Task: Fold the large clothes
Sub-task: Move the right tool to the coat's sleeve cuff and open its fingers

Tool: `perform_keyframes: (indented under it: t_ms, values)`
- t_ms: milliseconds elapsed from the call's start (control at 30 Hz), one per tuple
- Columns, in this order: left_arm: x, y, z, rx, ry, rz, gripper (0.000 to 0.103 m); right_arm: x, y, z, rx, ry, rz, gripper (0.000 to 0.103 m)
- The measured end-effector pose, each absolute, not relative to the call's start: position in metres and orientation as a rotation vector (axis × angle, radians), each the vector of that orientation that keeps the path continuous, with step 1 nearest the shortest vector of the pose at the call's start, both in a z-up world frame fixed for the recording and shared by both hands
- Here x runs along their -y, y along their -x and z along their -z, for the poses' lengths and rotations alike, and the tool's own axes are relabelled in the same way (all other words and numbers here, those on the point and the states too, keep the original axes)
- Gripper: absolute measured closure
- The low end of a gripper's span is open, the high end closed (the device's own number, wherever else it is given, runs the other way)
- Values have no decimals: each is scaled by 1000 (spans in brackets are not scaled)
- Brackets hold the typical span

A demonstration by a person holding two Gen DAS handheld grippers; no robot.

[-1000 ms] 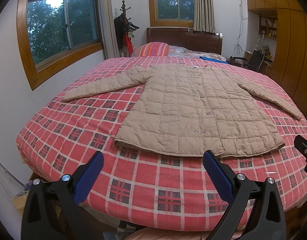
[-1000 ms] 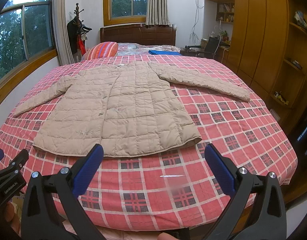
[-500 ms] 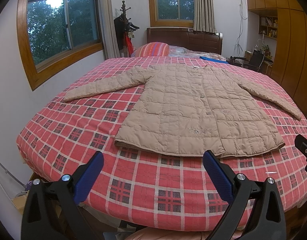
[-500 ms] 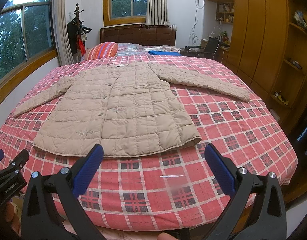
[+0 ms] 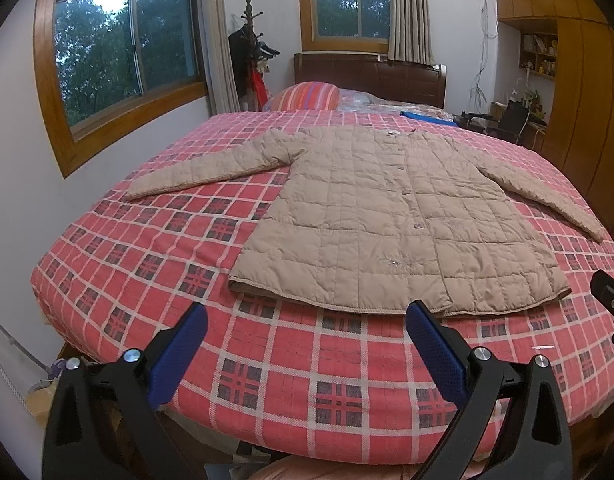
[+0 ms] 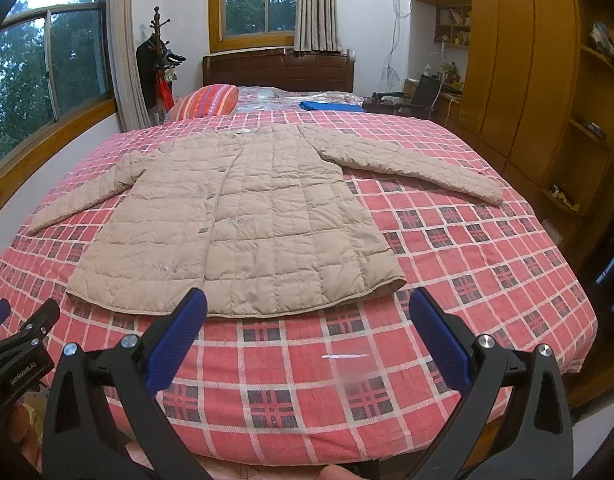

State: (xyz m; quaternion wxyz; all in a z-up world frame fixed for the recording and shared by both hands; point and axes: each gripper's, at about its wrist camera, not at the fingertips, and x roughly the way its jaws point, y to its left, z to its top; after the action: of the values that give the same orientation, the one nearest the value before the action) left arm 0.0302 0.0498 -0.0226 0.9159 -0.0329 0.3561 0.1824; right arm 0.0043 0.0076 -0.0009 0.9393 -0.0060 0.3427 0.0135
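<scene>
A beige quilted coat [image 5: 387, 216] [image 6: 243, 216] lies flat and face up on the bed, buttoned, with both sleeves spread out to the sides and its hem toward me. My left gripper [image 5: 307, 316] hovers open over the bed's near edge, just short of the hem, nothing between its blue pads. My right gripper [image 6: 309, 300] is open too, its left fingertip [image 6: 193, 304] overlapping the hem in the view. The left gripper [image 6: 23, 340] also shows at the left edge of the right wrist view.
The bed carries a red plaid cover [image 5: 307, 380] [image 6: 487, 272]. A striped pillow [image 5: 307, 96], a blue folded item [image 6: 331, 106] and a dark headboard [image 6: 279, 70] are at the far end. Wooden wardrobes [image 6: 527, 80] stand to the right, a coat rack [image 5: 251, 52] and windows to the left.
</scene>
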Motion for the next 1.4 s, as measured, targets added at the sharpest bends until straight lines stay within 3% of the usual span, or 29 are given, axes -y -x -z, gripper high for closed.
perform_keyframes:
  t_ms: [433,767,1067,1400]
  values:
    - [-49,-85,23,-747,79,-327,4,28,-54,-15,-722,2,-76,2]
    - [-25,-254,15,-830,19,-254,4,170,-194,-23,-854,-149,63,2]
    - [38,-421,54,-982,-90,-109,4,343,-310,26,-972,-371,197,3]
    - [85,-511,97,-1048,-17,-55,4,434,-356,100,-1059,-511,275,3]
